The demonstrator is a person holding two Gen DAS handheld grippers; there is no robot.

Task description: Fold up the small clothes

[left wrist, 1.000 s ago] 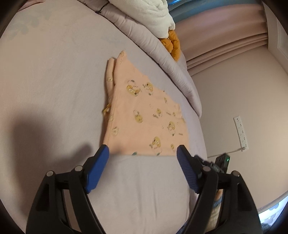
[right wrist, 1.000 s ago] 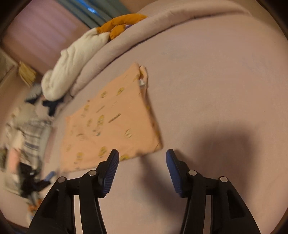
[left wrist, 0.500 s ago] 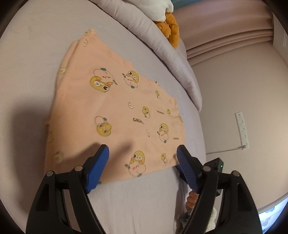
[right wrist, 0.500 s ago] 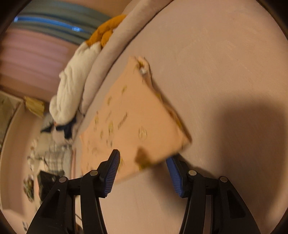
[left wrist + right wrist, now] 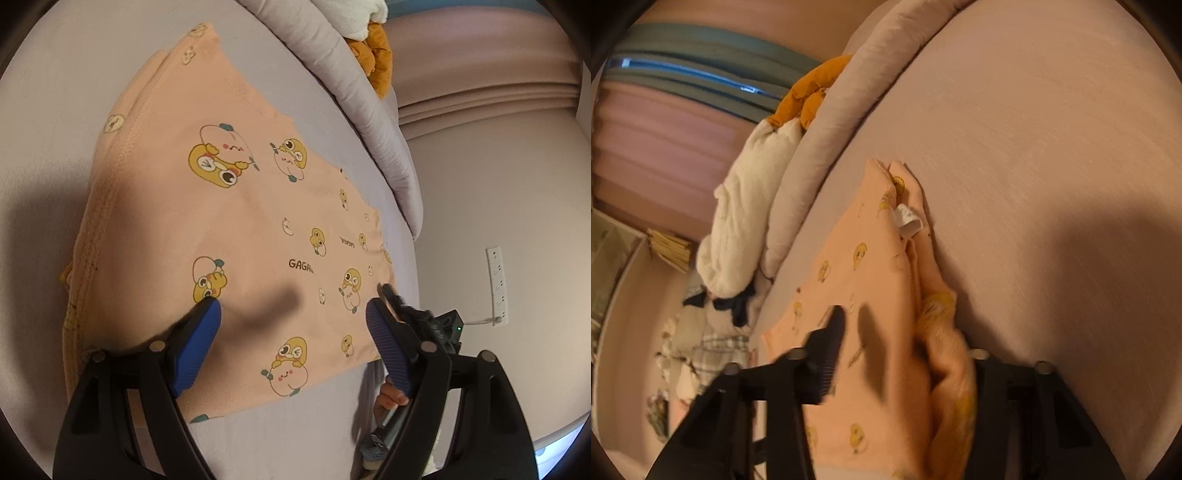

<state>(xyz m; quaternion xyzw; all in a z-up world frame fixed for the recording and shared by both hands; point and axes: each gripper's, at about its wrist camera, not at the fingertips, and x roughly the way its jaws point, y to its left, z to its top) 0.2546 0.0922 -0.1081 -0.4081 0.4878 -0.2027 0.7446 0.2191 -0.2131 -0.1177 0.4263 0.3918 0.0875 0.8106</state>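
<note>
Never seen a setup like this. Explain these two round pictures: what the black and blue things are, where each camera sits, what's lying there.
No robot here: a person holds a two-fingered tool in each hand, with a fisheye camera on each looking along its fingers. One picture is from the left tool, whose blue pads stand open over a peach garment printed with cartoon ducks. It lies on a bed. The other is from the right tool, low at the garment's bunched edge; cloth hides one finger, so whether it grips is unclear. A grey duvet is rolled at the bed's far side.
</note>
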